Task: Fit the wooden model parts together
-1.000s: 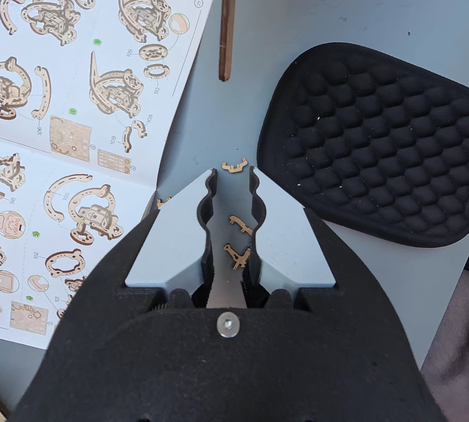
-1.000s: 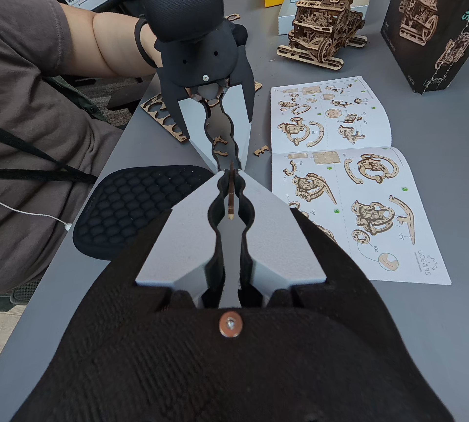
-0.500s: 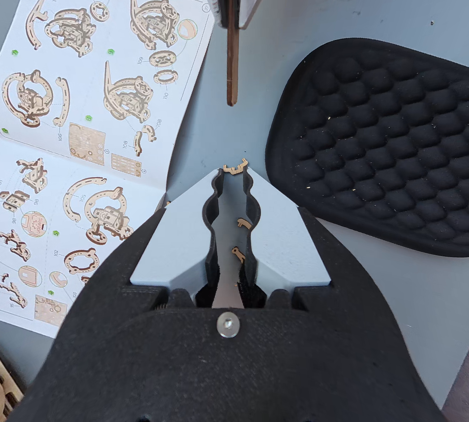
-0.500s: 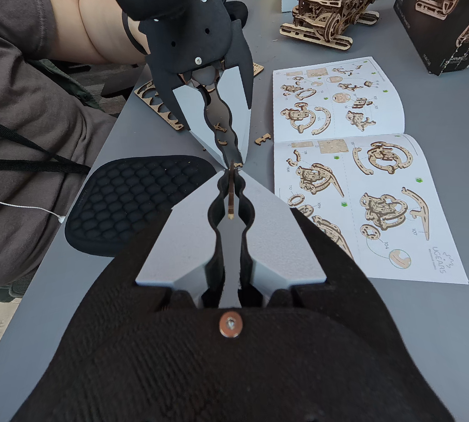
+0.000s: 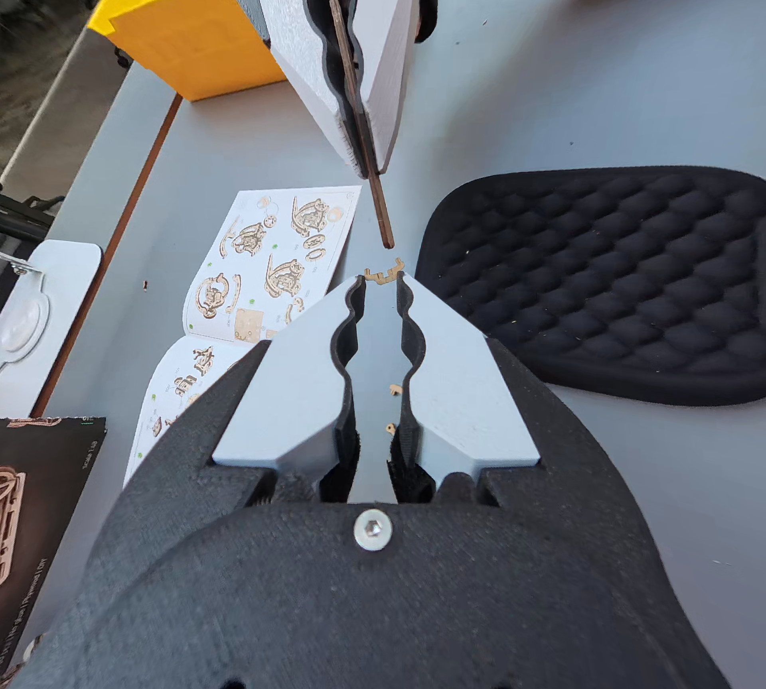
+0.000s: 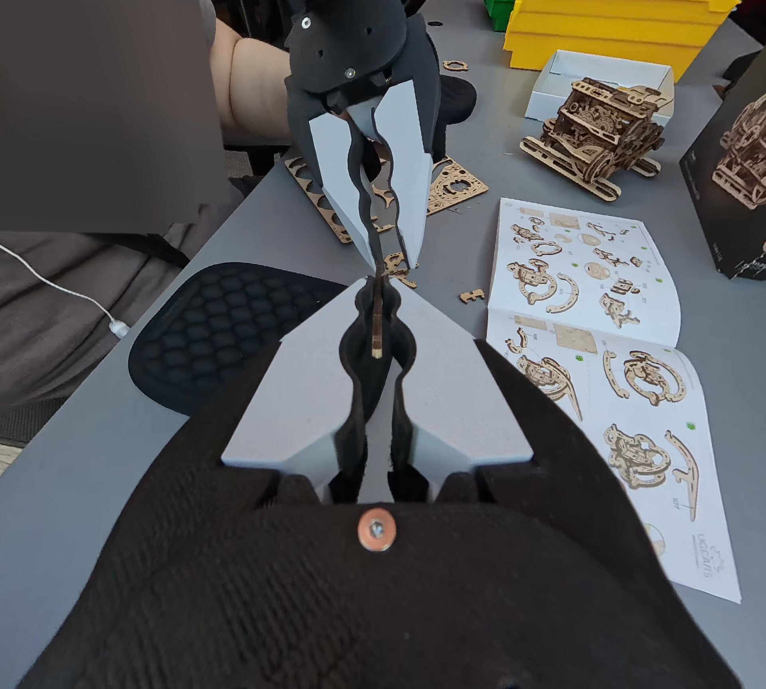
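My right gripper [image 6: 378, 284] is shut on a thin flat wooden part [image 6: 376, 321], seen edge-on, which sticks out past the tips. In the left wrist view this gripper [image 5: 369, 172] comes down from above with the part [image 5: 383, 213] pointing at my left tips. My left gripper [image 5: 381, 279] pinches a small notched wooden piece [image 5: 383, 274] at its very tips, jaws narrowly apart, above the grey table [image 5: 539, 89]. The part's end is a short gap from the small piece. The right wrist view shows the left gripper [image 6: 391, 261] tip to tip with mine.
A black honeycomb pad [image 5: 601, 284] lies right of the left gripper. An open instruction booklet [image 6: 601, 379], loose small pieces [image 6: 472, 295], a punched wooden sheet [image 6: 452, 188], an assembled wooden model [image 6: 592, 134], a black box [image 6: 733, 180] and yellow bin [image 6: 613, 10] surround them.
My left gripper closed on the small notched piece and lifted it off the table. The right gripper with the flat part came closer, nearly tip to tip.
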The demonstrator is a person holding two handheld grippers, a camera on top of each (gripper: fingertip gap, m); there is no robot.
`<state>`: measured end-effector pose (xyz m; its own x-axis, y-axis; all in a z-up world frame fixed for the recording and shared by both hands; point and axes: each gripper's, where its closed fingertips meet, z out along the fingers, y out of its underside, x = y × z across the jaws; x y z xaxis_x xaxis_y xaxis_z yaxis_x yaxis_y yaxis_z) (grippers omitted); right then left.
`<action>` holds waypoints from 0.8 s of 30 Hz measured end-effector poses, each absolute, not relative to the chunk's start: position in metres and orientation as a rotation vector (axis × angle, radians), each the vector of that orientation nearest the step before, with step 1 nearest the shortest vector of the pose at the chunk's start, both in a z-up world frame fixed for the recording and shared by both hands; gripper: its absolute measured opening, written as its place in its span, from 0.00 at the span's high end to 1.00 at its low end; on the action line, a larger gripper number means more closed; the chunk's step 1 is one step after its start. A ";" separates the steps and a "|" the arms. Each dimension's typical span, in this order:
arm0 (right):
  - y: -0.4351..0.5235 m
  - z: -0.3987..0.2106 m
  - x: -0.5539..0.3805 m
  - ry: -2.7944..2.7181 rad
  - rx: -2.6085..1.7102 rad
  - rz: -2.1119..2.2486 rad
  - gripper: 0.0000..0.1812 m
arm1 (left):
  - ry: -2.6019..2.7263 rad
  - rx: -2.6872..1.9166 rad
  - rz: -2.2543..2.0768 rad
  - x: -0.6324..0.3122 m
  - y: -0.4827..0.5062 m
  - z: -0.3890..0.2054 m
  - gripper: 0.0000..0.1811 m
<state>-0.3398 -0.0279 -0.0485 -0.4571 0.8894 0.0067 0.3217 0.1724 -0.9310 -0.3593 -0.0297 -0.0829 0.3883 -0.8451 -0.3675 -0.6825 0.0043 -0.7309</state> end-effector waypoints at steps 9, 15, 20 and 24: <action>-0.044 -0.039 -0.336 -1.946 -1.001 1.182 1.00 | 1.310 -1.656 -0.453 -0.346 -0.055 -0.057 0.93; -0.047 -0.030 -0.335 -1.914 -0.982 1.247 1.00 | 1.275 -1.645 -0.502 -0.346 -0.055 -0.049 0.93; -0.049 -0.025 -0.335 -1.892 -0.976 1.293 1.00 | 1.248 -1.629 -0.558 -0.346 -0.057 -0.044 0.93; -0.051 -0.023 -0.336 -1.883 -0.975 1.319 0.99 | 1.249 -1.639 -0.586 -0.345 -0.058 -0.044 0.93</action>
<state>-0.3357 -0.0510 -0.0234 -0.5255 0.8469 0.0818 0.2122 0.2236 -0.9513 -0.3452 -0.0579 -0.0437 0.3610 -0.9174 -0.1677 -0.4569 -0.0172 -0.8893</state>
